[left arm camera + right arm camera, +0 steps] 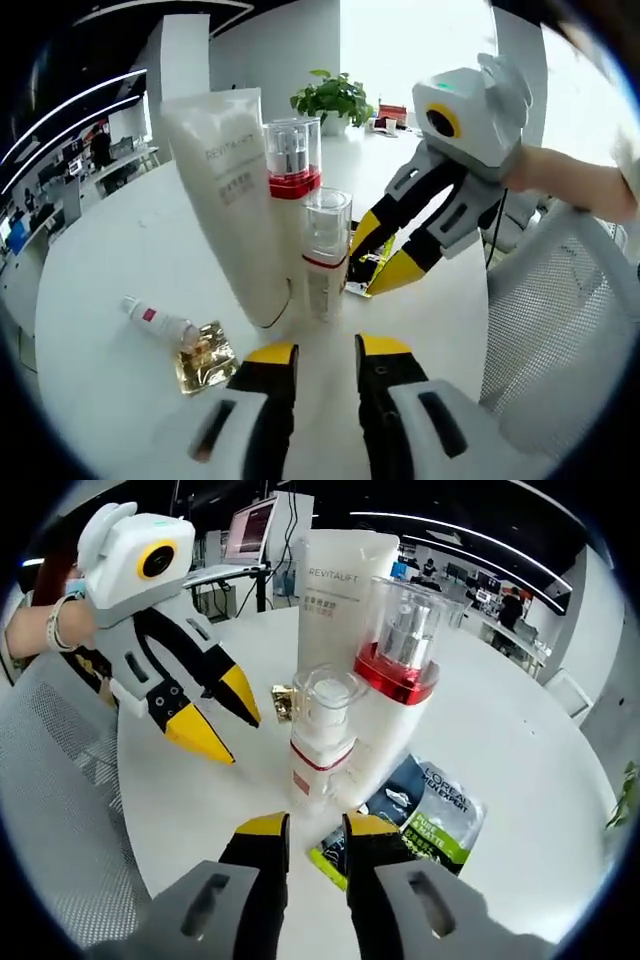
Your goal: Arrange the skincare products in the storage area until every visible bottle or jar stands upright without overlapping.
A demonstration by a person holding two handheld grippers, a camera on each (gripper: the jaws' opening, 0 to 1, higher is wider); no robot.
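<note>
So about halfway there, I'd say. Three products already stand upright, bunched mid-counter (120, 250): the white Revitalift tube (225, 190), the red-collared pump bottle (292, 165) and a smaller clear-capped bottle (325, 255). They're really tight, possibly touching. Still lying flat: a tiny white vial (160, 322) and a little gold jar (205, 358), both just beside the tube, plus a L'Oreal sachet (425, 815). Left claw (328, 352) and right claw (305, 827) both hang released, gripping nothing.
</note>
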